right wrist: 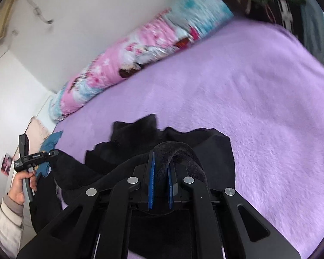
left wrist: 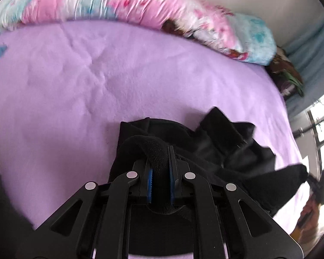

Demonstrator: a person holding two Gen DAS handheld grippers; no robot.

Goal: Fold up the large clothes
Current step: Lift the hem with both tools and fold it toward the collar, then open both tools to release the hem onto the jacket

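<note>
On the bed, over a fuzzy lilac blanket [left wrist: 97, 82], a black fleece garment [left wrist: 216, 142] is strung between two handheld grippers. The left gripper [left wrist: 159, 161] has its blue-padded jaws squeezed onto a thick rolled edge of the fabric, and the right gripper [right wrist: 161, 172] is doing pretty much the same, clamped on another bunched-up fold. The rest of the garment droops in crumpled folds onto the blanket just ahead of both tools. From the right wrist view you can see the person's left hand [right wrist: 21, 185] wrapped around its gripper's handle, pale sleeve [right wrist: 4, 226] showing. A pink and blue patterned quilt [right wrist: 129, 60] is rolled up along the white wall [right wrist: 86, 10], well apart from the garment. Everything's kinda blurry.
</note>
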